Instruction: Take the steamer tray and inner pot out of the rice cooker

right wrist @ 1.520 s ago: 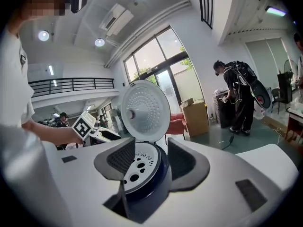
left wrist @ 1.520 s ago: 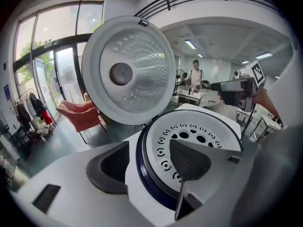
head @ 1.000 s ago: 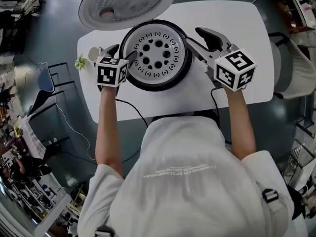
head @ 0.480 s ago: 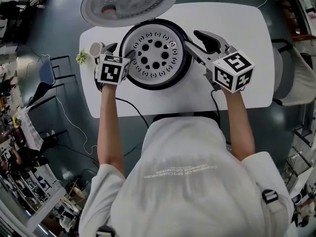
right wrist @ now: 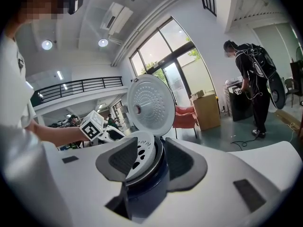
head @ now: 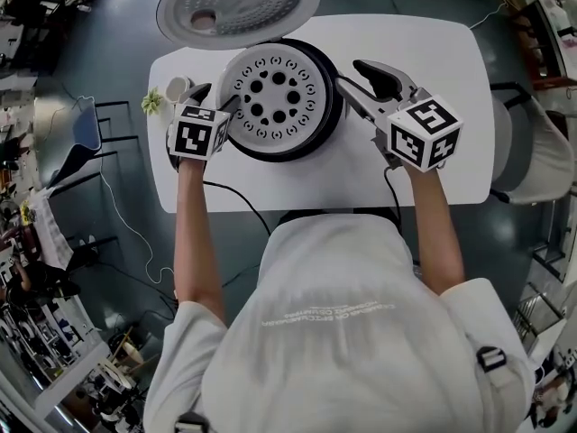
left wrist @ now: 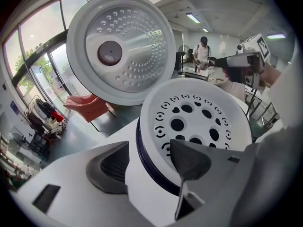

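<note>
Gripping step: the two tools sit at opposite sides of the tray (head: 268, 102), which I judge is about to be lifted out first.
Tray: white and perforated, on top of the cooker (head: 332, 120). It sits off-centre toward the left, so more dark ring shows bare on its right. Whether it has left its seat I cannot tell.
Pot (right wrist: 159, 159): under the tray, inside the cooker; only a strip of metal rim shows.
Left gripper (head: 219, 96): jaws apart and just now closing. One pad is outside the cooker wall and the other over the tray's holes, with the rim in the gap and no squeeze visible.
Right gripper (head: 350, 70): jaws apart, also just now closing. The tray edge and cooker rim stand in the gap, and the pads are not seen pressing.
Lid (head: 239, 5): swung fully back, leaving a straight upward lift free.
Risk, uneven grip: if one side bites before the other, the tray could tip and slip back or jam against the pot.
Risk, wrong catch: the pad outside the wall could clamp the cooker rim along with the tray, and the whole cooker would then shift on the table (head: 433, 79).
Risk, cup (head: 176, 88): it stands just beside the left gripper, so an outward swing could knock it.
</note>
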